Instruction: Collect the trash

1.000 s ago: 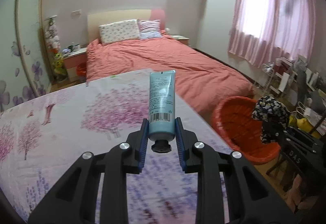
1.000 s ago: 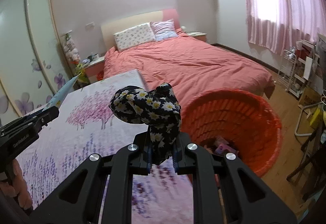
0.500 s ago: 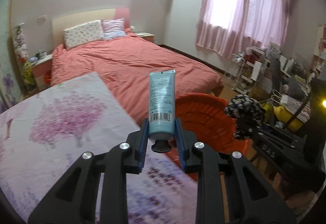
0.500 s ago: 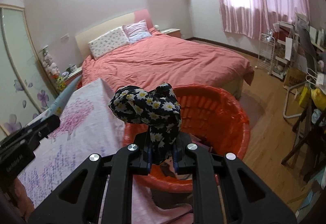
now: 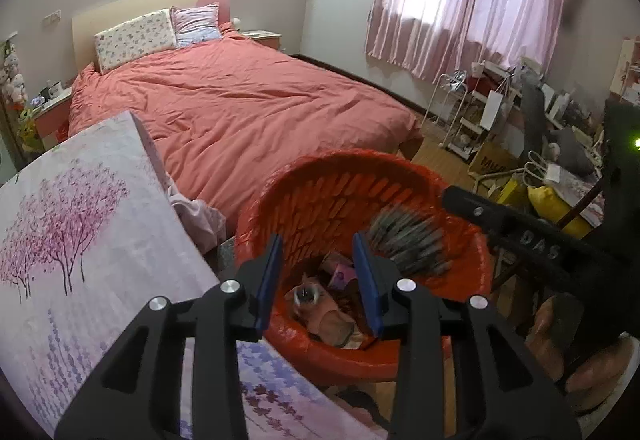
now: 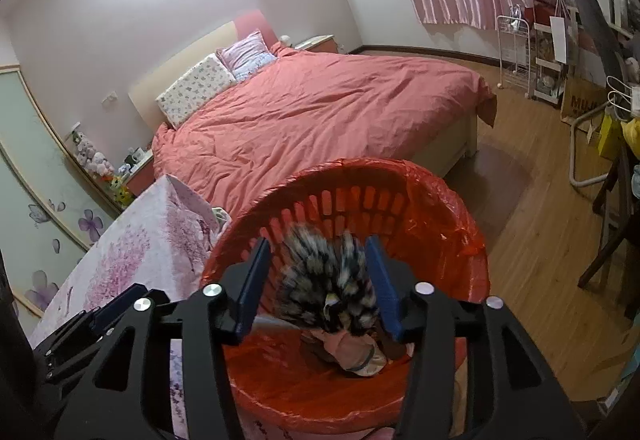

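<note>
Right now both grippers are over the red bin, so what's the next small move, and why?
Probably lift both grippers clear and turn back toward the table. The left gripper and right gripper have jaws opening with nothing pressed between the pads; the floral cloth is blurred, falling into the red bin, which already holds trash.

The basket (image 6: 440, 208) stands on the floor (image 6: 532, 240) at the foot of the bed (image 6: 320, 112), just right of the bench (image 5: 80, 240); trash (image 5: 332, 316) lies inside it.

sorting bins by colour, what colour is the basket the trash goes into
Red-orange, with a matching liner; clearest in the right wrist view.
</note>
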`<state>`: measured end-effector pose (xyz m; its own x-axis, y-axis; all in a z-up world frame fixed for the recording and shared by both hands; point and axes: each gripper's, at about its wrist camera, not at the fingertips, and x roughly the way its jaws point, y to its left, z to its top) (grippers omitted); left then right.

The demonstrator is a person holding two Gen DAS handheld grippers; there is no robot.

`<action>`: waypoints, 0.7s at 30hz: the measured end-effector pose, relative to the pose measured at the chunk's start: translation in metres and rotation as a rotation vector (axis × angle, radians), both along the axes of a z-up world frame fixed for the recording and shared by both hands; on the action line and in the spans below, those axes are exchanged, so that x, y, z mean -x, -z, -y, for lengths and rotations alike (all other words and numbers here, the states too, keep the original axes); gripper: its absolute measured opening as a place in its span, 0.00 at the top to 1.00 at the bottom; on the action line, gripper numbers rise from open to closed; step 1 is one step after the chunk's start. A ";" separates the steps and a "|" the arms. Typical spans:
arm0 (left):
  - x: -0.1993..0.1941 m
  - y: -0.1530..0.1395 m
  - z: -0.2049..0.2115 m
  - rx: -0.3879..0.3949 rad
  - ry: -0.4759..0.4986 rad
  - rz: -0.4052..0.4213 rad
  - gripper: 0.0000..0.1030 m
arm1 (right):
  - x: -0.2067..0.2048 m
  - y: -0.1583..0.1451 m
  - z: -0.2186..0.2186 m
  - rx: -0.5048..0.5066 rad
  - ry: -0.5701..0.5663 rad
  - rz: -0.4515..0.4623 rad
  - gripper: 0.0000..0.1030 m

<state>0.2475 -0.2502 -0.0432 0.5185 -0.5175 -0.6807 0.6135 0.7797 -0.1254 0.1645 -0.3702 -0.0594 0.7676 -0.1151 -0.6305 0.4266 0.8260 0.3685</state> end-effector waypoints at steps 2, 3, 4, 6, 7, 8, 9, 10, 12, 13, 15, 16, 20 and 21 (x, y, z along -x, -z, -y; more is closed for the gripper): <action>0.000 0.002 -0.006 -0.010 -0.014 0.005 0.63 | 0.004 0.000 -0.003 0.004 0.001 -0.002 0.41; -0.001 0.002 -0.011 -0.013 -0.022 0.005 0.62 | 0.005 -0.001 -0.005 0.007 0.002 -0.003 0.40; 0.000 0.001 -0.016 -0.014 -0.031 0.006 0.62 | 0.007 -0.002 -0.006 0.012 0.004 -0.003 0.37; 0.003 -0.002 -0.029 -0.013 -0.048 0.014 0.60 | 0.013 -0.006 -0.013 0.034 0.007 -0.003 0.30; 0.007 -0.006 -0.037 -0.011 -0.059 0.022 0.59 | 0.014 -0.008 -0.013 0.044 0.006 0.000 0.29; 0.011 -0.009 -0.043 -0.010 -0.071 0.033 0.56 | 0.018 -0.012 -0.018 0.062 0.003 0.003 0.23; 0.016 -0.012 -0.054 -0.009 -0.086 0.048 0.53 | 0.021 -0.016 -0.023 0.079 0.001 0.007 0.19; 0.022 -0.015 -0.063 -0.010 -0.100 0.061 0.51 | 0.024 -0.020 -0.023 0.092 0.000 0.015 0.13; 0.036 -0.022 -0.086 -0.014 -0.136 0.092 0.47 | 0.036 -0.028 -0.033 0.120 0.001 0.046 0.08; 0.042 -0.025 -0.095 -0.015 -0.151 0.102 0.44 | 0.041 -0.031 -0.038 0.129 -0.001 0.056 0.05; 0.056 -0.030 -0.116 -0.018 -0.181 0.126 0.39 | 0.055 -0.037 -0.053 0.156 -0.008 0.078 0.04; 0.066 -0.033 -0.127 -0.022 -0.200 0.142 0.38 | 0.062 -0.040 -0.062 0.169 -0.011 0.086 0.04; 0.099 -0.040 -0.165 -0.029 -0.276 0.198 0.27 | 0.081 -0.048 -0.095 0.230 -0.034 0.107 0.04; 0.108 -0.040 -0.174 -0.027 -0.295 0.214 0.24 | 0.085 -0.050 -0.102 0.244 -0.038 0.114 0.04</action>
